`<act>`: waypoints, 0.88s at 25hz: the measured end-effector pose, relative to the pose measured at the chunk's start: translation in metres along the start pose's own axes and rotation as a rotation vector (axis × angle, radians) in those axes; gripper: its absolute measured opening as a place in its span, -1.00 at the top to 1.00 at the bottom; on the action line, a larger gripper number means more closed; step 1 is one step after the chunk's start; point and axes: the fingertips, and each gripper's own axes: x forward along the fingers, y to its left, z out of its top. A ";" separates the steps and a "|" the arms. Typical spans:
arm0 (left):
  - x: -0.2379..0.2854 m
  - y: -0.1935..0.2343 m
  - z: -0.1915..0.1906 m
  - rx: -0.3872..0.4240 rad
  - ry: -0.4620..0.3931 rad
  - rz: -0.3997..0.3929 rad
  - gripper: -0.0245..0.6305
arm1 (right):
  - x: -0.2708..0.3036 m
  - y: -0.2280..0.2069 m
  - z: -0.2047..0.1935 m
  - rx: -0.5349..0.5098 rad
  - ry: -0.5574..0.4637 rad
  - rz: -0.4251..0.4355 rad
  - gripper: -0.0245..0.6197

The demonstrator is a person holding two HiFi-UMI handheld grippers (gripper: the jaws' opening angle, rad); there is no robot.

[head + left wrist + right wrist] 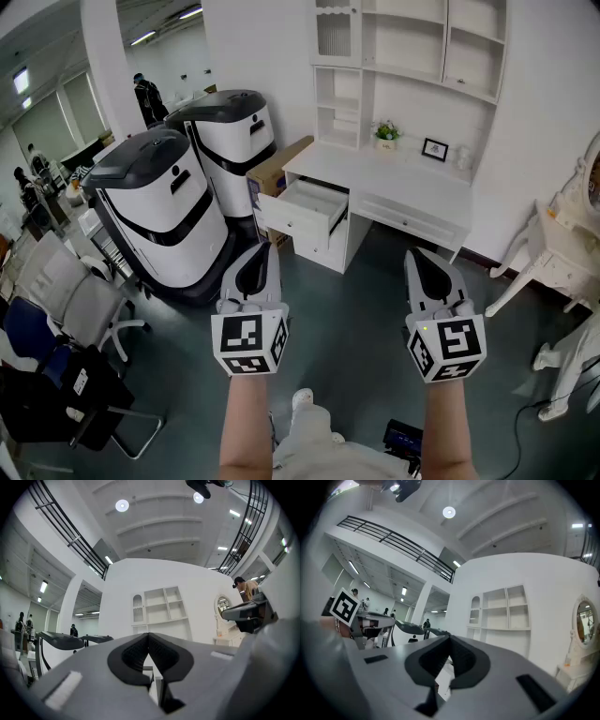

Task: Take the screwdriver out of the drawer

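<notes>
Bare floor (pixel 361 309) lies between both tools and the white bench (pixel 394 173). At the bench's left end the drawer (pixel 305 208) stands pulled out, and the screwdriver cannot be made out inside. The left tool (pixel 257 251) and right tool (pixel 422 255) are both clenched on nothing.

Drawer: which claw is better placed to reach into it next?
Left, probably. The left claw is almost in line with the open drawer; the right claw sits further aside. Both are shut and empty.

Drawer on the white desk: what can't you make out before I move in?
Head view: the open drawer is too small and far to see inside; no screwdriver can be made out.
Left gripper view: the shut left gripper mostly blocks the drawer.
Right gripper view: the shut right gripper does likewise.
</notes>
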 end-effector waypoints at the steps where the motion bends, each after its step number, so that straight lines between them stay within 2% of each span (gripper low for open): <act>1: 0.001 0.000 0.001 0.006 -0.001 0.000 0.90 | 0.001 -0.001 0.000 0.004 -0.005 -0.001 0.90; 12: 0.047 0.016 -0.009 0.010 -0.006 0.018 0.90 | 0.043 -0.016 -0.018 -0.006 0.007 0.003 0.90; 22: 0.142 0.039 -0.035 -0.019 -0.001 -0.013 0.90 | 0.126 -0.052 -0.040 -0.010 0.023 -0.023 0.90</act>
